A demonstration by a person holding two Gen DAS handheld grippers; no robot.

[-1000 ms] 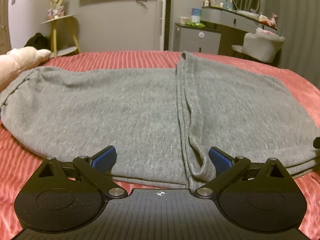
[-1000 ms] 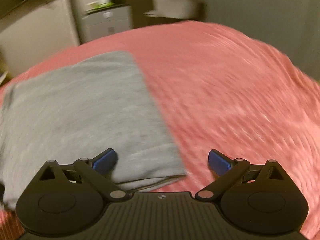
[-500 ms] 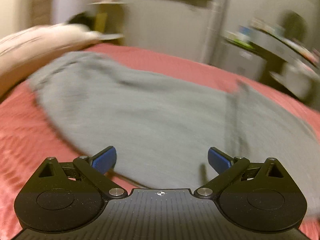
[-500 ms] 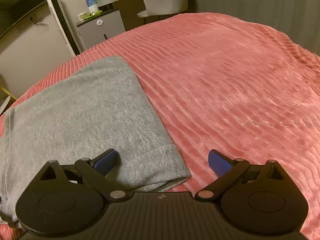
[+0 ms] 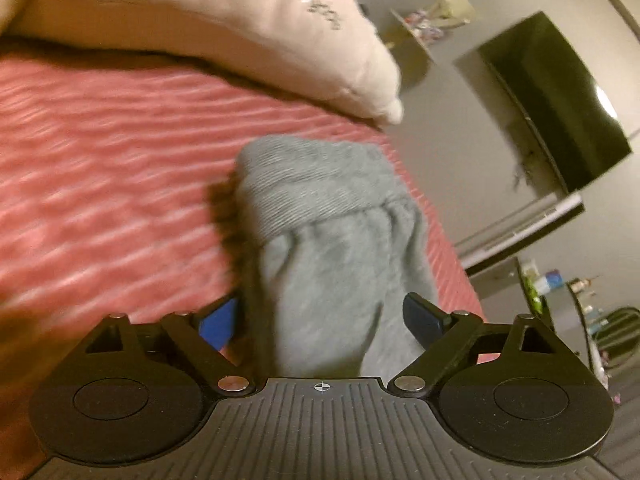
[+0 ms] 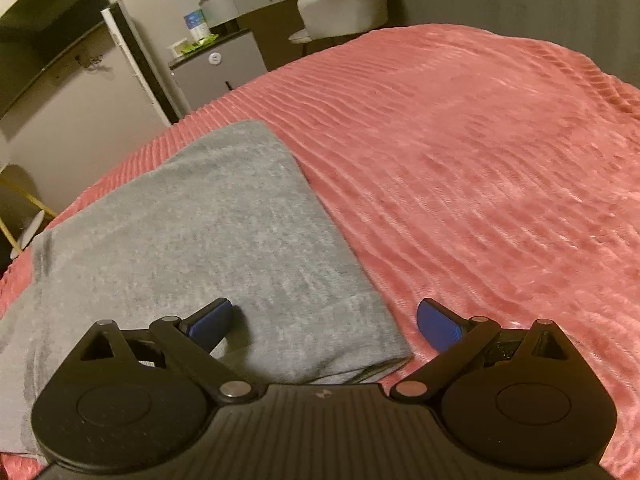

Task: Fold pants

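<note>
Grey knit pants (image 6: 208, 232) lie folded flat on a red ribbed bedspread (image 6: 480, 160). In the left wrist view their ribbed end (image 5: 332, 216) bunches up and runs back between the pads of my left gripper (image 5: 320, 320). Its jaws are closing around that cloth, with a dark gap still showing beside the left pad (image 5: 218, 324). My right gripper (image 6: 324, 322) is open and straddles the near right corner of the pants. Its left pad (image 6: 210, 320) is over the grey cloth and its right pad (image 6: 438, 324) over the bedspread.
A cream pillow (image 5: 224, 12) lies on the bed just beyond the pants' end. A dark TV (image 5: 560, 92) hangs on the wall. A grey cabinet (image 6: 216, 68) and padded chair (image 6: 344, 4) stand past the bed's far edge. Bedspread (image 5: 100, 152) stretches left of the pants.
The left gripper swung sideways to the pants' ribbed end and rolled, so the room now looks tilted; its pads have drawn a little closer. The right gripper stayed over the same corner.
</note>
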